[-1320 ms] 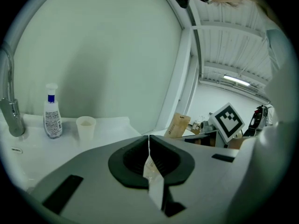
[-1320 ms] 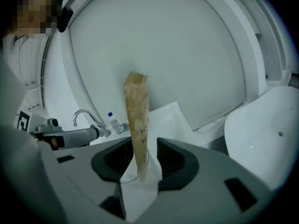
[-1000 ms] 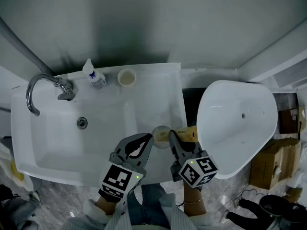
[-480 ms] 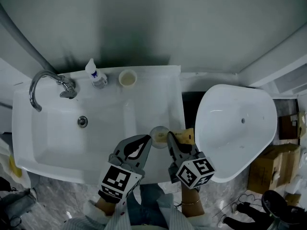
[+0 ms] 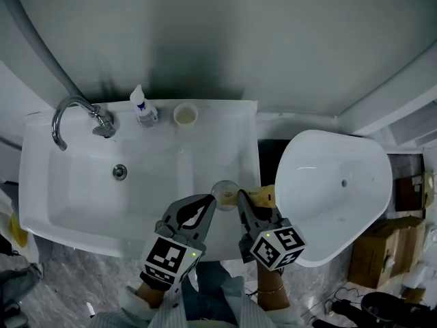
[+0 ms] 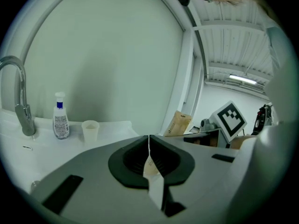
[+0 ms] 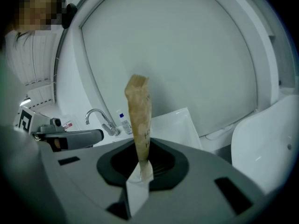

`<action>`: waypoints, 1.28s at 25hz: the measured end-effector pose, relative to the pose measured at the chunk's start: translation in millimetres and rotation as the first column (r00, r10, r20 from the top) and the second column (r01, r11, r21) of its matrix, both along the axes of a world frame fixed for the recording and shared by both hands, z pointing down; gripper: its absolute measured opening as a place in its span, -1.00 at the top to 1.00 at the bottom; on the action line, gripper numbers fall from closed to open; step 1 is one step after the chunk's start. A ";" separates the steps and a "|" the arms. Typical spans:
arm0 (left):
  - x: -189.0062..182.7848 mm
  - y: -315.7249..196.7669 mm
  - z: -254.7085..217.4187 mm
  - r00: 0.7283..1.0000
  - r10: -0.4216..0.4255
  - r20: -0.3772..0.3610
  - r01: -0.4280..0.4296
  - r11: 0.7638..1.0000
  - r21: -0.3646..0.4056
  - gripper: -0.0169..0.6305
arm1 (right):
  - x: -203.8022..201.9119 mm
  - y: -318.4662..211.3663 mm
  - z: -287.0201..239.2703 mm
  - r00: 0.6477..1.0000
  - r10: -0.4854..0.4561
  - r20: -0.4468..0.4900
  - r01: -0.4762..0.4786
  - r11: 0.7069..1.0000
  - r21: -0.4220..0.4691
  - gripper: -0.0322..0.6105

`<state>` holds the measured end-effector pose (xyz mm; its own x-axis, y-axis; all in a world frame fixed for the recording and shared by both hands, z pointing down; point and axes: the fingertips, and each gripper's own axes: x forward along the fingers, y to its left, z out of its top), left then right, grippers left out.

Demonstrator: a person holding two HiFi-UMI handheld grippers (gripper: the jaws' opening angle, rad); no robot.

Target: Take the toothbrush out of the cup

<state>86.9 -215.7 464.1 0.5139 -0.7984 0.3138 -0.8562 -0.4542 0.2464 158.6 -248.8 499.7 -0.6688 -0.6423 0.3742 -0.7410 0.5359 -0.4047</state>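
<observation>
**Right gripper clamped on toothbrush packet, next to cup**

The right gripper [image 7: 140, 161] has just been closing, and its jaws now pinch the low end of a brown paper toothbrush packet [image 7: 138, 118]. The packet stands up out of the narrow jaws. The left gripper [image 6: 149, 146] has its jaws pressed together with nothing in them, and it hangs just left of the clear cup [image 5: 225, 190].

In the head view the cup sits on the front right rim of the sink [image 5: 247, 142], between the two gripper tips. The packet [image 5: 265, 195] lies just right of the cup. I cannot tell whether any of the packet is inside the cup's rim.

Risks, as judgement:
- The grip is on one thin end of a soft paper sleeve, so the sleeve could slide or fold out of the jaws on a fast lift.
- The cup is near the sink edge and nothing holds it. If the packet drags on the rim, the cup may tip into the sink or go off the front.
- A dropped packet could fall into the dark gap [image 5: 270, 154] beside the white tub [image 5: 334, 183].
</observation>
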 end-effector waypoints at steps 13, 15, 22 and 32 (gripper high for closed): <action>3.8 13.5 -22.9 0.999 -0.043 0.010 0.042 0.998 0.047 0.88 | 1.8 7.0 -36.1 0.999 -0.036 0.036 0.034 0.997 0.066 0.73; 5.4 14.3 -28.7 0.999 -0.047 0.005 0.046 0.997 0.060 0.88 | 2.9 8.5 -42.8 0.998 -0.039 0.041 0.035 0.996 0.081 0.73; 6.3 20.2 -51.2 0.998 -0.063 -0.009 0.064 0.991 0.114 0.88 | 3.8 14.9 -70.7 0.996 -0.057 0.062 0.048 0.989 0.140 0.73; -6.8 31.5 -82.8 0.997 -0.073 0.003 0.071 0.980 0.185 0.88 | -12.6 31.9 -109.4 0.987 -0.120 0.102 0.098 0.975 0.199 0.73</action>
